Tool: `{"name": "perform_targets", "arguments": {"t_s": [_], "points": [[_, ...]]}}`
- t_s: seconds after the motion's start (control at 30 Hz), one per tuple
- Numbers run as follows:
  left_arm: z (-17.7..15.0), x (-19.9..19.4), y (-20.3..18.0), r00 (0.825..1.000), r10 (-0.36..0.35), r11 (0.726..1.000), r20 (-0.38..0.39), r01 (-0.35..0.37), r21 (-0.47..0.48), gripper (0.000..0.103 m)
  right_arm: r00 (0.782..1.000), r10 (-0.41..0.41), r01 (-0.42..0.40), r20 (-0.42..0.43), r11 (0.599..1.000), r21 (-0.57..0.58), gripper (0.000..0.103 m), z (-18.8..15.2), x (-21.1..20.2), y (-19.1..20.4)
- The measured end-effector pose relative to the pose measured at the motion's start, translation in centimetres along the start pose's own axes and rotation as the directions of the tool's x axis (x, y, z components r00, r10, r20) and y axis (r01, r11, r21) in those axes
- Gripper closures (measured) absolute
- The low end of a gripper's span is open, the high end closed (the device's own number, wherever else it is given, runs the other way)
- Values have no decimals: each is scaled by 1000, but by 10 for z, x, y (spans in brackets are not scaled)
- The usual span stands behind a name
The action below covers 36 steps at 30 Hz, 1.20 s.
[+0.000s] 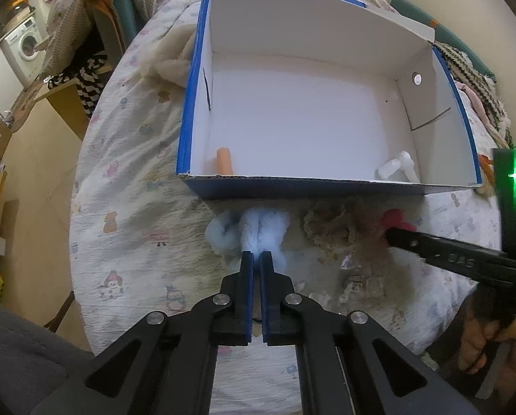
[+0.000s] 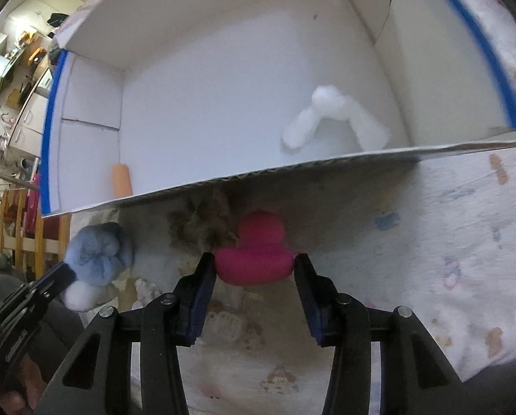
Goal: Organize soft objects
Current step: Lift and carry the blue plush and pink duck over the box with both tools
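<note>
- Left gripper [image 1: 256, 254]: my jaws stand nearly together, pinched on the near edge of the pale blue plush [image 1: 247, 233]. The toy bulges out ahead of the fingertips, on the quilt just in front of the box's near wall.
- Pale blue plush, right wrist view [image 2: 98, 254]: a fluffy blue ball with a small white tuft below it, the left gripper's black finger touching its near side.
- Right gripper [image 2: 254, 261]: my jaws stand wide, one blue-lined pad against each flank of the pink plush [image 2: 254, 252]; the toy fills the gap between the tips. I read this as a hold, pads touching both sides.
- Pink plush: rounded, two-lobed, on the quilt close to the box's near wall.
- Box [image 1: 327, 186]: white inside, blue outside, open-topped, standing on the quilt.
- Orange foam piece [image 1: 224, 161]: inside the box, near left corner.
- White plush [image 2: 330, 121]: inside the box, near right corner, against the near wall.
- Brown fuzzy item [image 1: 330, 228]: on the quilt between the two plush toys; kind unclear.
- Quilt [image 1: 129, 180]: pale, printed with small cartoon figures.
</note>
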<state>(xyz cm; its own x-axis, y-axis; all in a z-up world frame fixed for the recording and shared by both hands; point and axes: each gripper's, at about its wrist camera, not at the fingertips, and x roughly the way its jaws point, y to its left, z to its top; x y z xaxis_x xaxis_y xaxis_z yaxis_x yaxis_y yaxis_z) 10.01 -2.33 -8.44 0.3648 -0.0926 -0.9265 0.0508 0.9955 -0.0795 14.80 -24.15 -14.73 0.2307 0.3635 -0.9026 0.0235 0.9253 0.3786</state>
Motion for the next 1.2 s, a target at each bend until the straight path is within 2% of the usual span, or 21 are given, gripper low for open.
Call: {"name": "perform_targets", "arguments": {"t_s": [0.23, 0.47, 0.67, 0.77, 0.87, 0.9, 0.97, 1.0, 1.03, 1.1, 1.2], "points": [[-3, -2, 0, 1000, 29, 1000, 9, -29, 7, 101, 997, 37, -37, 61, 999, 6, 54, -18, -30, -1], [-9, -21, 1, 998, 38, 999, 54, -39, 9, 101, 985, 84, -77, 152, 996, -55, 54, -36, -65, 9], [-19, -55, 5, 989, 38, 999, 146, -37, -8, 102, 961, 133, -111, 244, 989, -99, 54, -40, -102, 9], [-17, -69, 5, 981, 41, 999, 191, -44, 7, 102, 954, 130, -102, 271, 988, -116, 54, -39, -109, 8], [-10, -60, 7, 989, 4, 1000, 146, -7, 22, 100, 955, 133, -111, 267, 989, -97, 54, -38, -106, 4], [-8, -53, 8, 994, -23, 1000, 110, 21, 15, 93, 956, 132, -112, 263, 990, -91, 54, -38, -104, 4], [-4, -33, 12, 998, -58, 998, 30, 58, -17, 72, 958, 131, -114, 255, 990, -82, 54, -36, -100, 5], [-2, -22, 13, 998, -64, 997, -8, 63, -33, 54, 958, 132, -114, 256, 990, -83, 54, -35, -99, 6], [-2, -15, 14, 997, -71, 996, -31, 69, -47, 47, 957, 135, -117, 256, 990, -84, 54, -34, -98, 6], [0, 3, 13, 992, -96, 992, -82, 88, -87, 47, 957, 135, -119, 256, 990, -78, 54, -33, -96, 5], [8, 21, 5, 979, -158, 982, -127, 142, -124, 35, 959, 137, -124, 250, 990, -64, 54, -34, -94, 2]]}}
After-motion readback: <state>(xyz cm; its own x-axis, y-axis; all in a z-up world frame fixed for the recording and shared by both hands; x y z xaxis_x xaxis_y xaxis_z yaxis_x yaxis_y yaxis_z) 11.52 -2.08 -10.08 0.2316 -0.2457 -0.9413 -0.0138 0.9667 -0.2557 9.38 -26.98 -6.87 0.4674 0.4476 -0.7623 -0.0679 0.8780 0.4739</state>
